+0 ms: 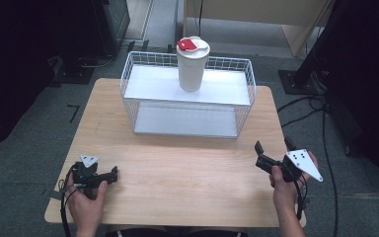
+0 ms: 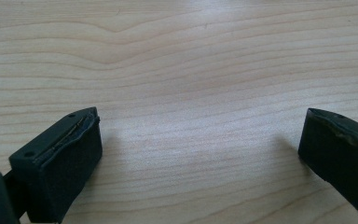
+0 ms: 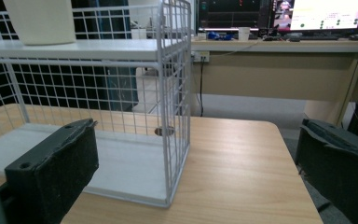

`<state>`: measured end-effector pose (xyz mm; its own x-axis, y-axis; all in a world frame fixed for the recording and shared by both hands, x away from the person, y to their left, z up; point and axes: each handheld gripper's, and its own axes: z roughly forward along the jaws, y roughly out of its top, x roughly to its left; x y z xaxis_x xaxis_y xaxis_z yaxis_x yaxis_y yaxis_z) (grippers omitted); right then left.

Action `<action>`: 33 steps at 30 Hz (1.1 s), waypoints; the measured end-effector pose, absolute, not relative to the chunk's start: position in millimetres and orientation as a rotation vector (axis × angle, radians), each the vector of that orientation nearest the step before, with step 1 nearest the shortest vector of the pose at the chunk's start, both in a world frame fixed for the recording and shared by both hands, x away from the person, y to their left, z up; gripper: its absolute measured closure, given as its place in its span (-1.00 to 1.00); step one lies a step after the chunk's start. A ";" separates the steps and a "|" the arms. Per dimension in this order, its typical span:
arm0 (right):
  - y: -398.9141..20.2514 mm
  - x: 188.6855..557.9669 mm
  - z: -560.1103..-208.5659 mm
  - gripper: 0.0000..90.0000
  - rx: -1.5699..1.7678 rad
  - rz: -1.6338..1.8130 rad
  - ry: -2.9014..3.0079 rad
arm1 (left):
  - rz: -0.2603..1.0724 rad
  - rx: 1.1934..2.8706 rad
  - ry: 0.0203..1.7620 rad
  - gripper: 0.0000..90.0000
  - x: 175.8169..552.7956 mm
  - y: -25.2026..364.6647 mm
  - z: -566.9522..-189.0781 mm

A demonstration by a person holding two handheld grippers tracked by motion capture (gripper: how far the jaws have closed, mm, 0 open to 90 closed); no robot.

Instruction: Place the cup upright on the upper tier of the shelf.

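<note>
A white cup point(image 1: 192, 66) with a red and white lid stands upright on the top shelf of a white wire rack point(image 1: 128, 81) at the back of the wooden table point(image 1: 187, 173). My left gripper point(image 1: 112, 173) rests low at the table's front left, held by a hand, its jaws wide apart over bare wood point(image 2: 200, 116). Held just above the table's right edge, my right gripper point(image 1: 273, 144) is open and points toward the rack. In the right gripper view its jaws point(image 3: 198, 126) frame the rack's near corner point(image 3: 175, 93), and the cup's base point(image 3: 39, 21) sits at top left.
The rack's lower shelf point(image 1: 185, 121) holds nothing. Cables point(image 1: 306, 106) and a black stand base point(image 1: 296, 81) lie on the floor to the right. A desk with monitors point(image 3: 321, 14) stands beyond the table in the right gripper view.
</note>
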<state>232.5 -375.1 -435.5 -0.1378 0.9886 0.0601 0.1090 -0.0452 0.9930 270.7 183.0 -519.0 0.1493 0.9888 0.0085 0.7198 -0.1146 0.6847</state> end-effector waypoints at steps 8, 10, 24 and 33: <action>-385.2 224.8 -456.5 -1.00 1.299 1.251 1.386 | 0.653 1.895 1.626 -1.00 270.7 183.0 -519.1; -388.0 222.4 -463.1 -1.00 1.317 1.238 1.392 | 0.653 1.896 1.626 -1.00 270.7 183.0 -519.0; -406.2 211.2 -498.5 -1.00 1.412 1.126 1.465 | 0.653 1.896 1.626 -1.00 270.7 183.0 -519.0; -408.9 214.6 -516.5 -1.00 1.557 1.005 1.554 | 0.652 1.896 1.626 -1.00 270.7 183.0 -519.0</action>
